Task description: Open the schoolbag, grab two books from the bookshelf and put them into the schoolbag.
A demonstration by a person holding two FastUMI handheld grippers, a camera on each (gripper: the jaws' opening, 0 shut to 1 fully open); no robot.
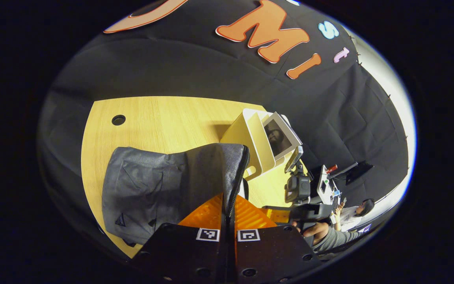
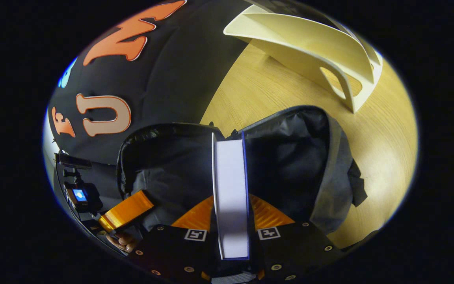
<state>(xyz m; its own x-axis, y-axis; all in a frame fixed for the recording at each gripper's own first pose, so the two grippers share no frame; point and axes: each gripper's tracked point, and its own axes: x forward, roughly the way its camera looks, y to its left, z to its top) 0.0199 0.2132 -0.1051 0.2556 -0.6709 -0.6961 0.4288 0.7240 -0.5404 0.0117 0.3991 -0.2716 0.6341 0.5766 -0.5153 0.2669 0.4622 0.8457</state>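
- Right gripper view: the book (image 2: pixel 231 193) stands on edge at centre frame, its pale page block facing the camera and its long axis running straight away from the lens, up the frame.
- The far end of the book already sits at the mouth of the open schoolbag (image 2: pixel 290 157), whose dark lining spreads to both sides of it; the way in looks like straight ahead along the book's own length.
- The right gripper (image 2: pixel 231 221) pinches the book, one finger pressed on each cover, jaws parted just by the book's thickness.
- Left gripper view: the left gripper (image 1: pixel 229 215) is nearly pressed together on the zipper rim of the schoolbag at lower centre, apparently holding the opening up.
- The bookshelf (image 1: pixel 256 146) stands on the table (image 1: pixel 164 114) right of centre, just beyond the bag, with another book (image 1: pixel 280 136) leaning in it.
- The second book is not yet fetched; the right gripper is the one near that rack.
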